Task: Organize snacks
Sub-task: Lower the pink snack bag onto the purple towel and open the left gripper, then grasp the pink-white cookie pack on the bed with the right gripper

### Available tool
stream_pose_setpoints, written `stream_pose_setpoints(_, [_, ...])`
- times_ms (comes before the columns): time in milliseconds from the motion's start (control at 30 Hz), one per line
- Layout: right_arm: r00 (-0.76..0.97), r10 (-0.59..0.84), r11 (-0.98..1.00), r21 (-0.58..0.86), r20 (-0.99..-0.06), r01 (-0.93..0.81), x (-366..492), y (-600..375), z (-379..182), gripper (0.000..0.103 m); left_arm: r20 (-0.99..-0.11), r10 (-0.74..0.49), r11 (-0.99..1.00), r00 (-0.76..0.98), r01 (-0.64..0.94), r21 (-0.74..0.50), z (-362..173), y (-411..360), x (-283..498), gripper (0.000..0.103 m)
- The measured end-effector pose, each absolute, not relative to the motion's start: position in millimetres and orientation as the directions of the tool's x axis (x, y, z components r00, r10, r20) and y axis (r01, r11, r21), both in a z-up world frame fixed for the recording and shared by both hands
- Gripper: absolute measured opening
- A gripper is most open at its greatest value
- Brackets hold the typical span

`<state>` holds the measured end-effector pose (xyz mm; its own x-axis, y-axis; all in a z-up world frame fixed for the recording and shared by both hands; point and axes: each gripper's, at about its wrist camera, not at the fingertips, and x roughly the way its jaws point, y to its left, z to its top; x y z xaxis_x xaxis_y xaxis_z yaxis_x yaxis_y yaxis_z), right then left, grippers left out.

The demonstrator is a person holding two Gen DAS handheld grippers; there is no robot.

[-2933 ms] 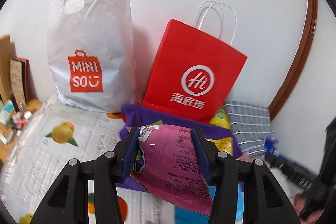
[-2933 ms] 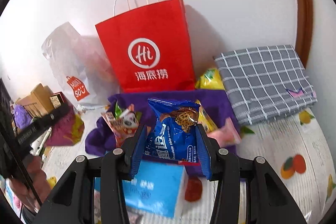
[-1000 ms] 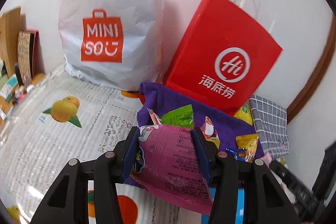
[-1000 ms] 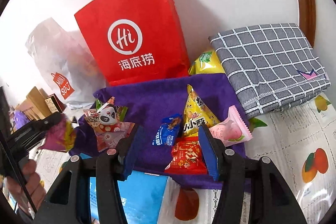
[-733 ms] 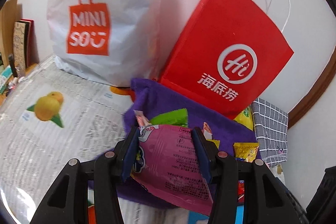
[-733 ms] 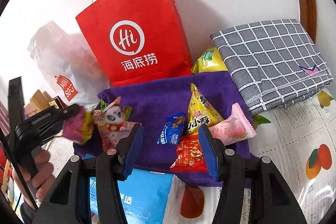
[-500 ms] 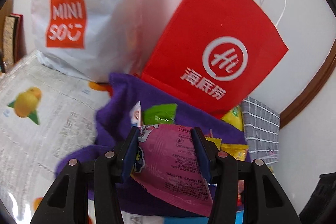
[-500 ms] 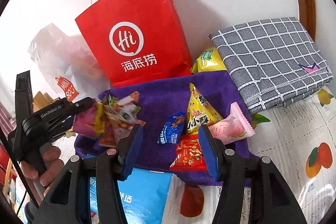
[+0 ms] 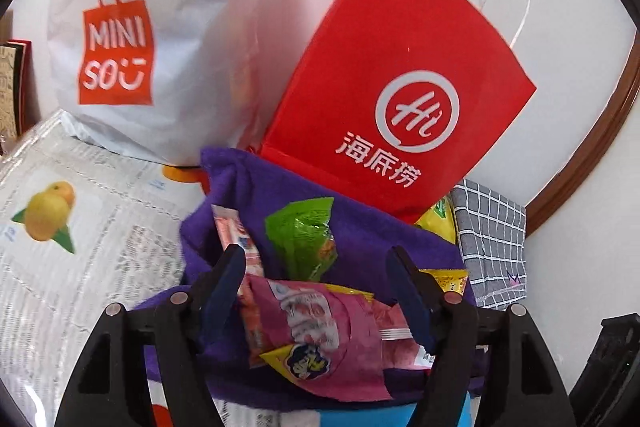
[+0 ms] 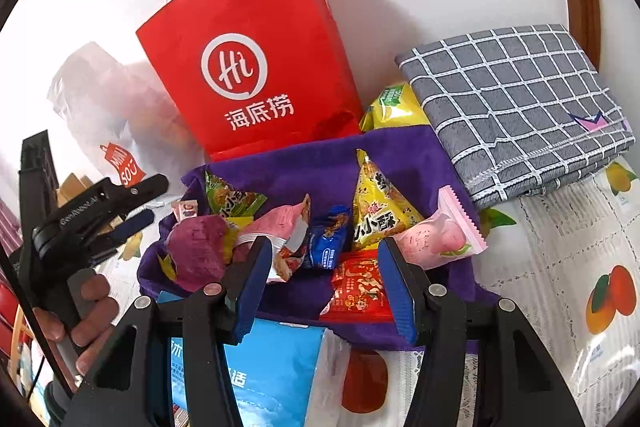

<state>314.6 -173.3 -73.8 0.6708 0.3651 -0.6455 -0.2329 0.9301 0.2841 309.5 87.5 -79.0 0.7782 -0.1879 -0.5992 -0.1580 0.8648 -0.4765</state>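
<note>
Left gripper [image 9: 316,267] jaws have just been opening; the pink snack packet [image 9: 320,331] lies free between them on the purple cloth [image 9: 360,227], at its left end. Right gripper [image 10: 324,267] stands open, empty, above the cloth's front edge. 2 bags behind: red bag [image 10: 248,67], white bag [image 9: 152,27].

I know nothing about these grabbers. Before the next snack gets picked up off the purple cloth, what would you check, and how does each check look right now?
1. Left gripper has let go: ok, its jaws have just been opening and stand clear of the pink snack bag.
2. Pink snack bag on the purple cloth: ok.
3. Right gripper empty: ok, jaws open.
4. Red snack packet reachable: ok, it lies between the right jaws.
5. Nothing on top of it: ok.
</note>
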Motion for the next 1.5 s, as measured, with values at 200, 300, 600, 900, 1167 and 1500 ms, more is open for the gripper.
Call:
stream_pose_setpoints(200, [0.665, 0.362, 0.932, 0.255, -0.654, -0.257, 311.8, -162.9, -74.8, 0.055, -0.609, -0.206, 0.876, 0.766, -0.133, -0.464, -80.1, 102.0, 281.0, 0.071])
stream_pose_setpoints(300, [0.665, 0.357, 0.934, 0.233, -0.656, -0.270, 309.5, -157.5, -74.5, 0.055, -0.639, -0.191, 0.895, 0.745, -0.134, -0.424, -85.9, 106.3, 266.1, 0.071])
stream_pose_setpoints(600, [0.686, 0.336, 0.939, 0.168, -0.645, -0.301, 299.7, -145.8, -72.0, 0.055, -0.702, -0.192, 0.935, 0.686, -0.089, -0.342, -105.7, 111.1, 226.4, 0.071])
stream_pose_setpoints(900, [0.673, 0.369, 0.924, 0.172, -0.642, -0.342, 245.8, -145.0, -67.8, 0.055, -0.680, -0.203, 0.916, 0.705, -0.109, -0.386, -101.7, 124.4, 219.1, 0.071])
stream_pose_setpoints(1167, [0.582, 0.385, 0.906, 0.172, -0.716, -0.388, 184.5, -125.6, -97.7, 0.055, -0.660, -0.216, 0.913, 0.720, -0.091, -0.398, -94.1, 122.2, 215.3, 0.071])
stream_pose_setpoints(1500, [0.481, 0.332, 0.905, 0.130, -0.811, -0.405, 162.8, -83.3, -140.4, 0.055, -0.639, -0.261, 0.903, 0.723, -0.051, -0.427, -87.1, 121.1, 210.3, 0.071])
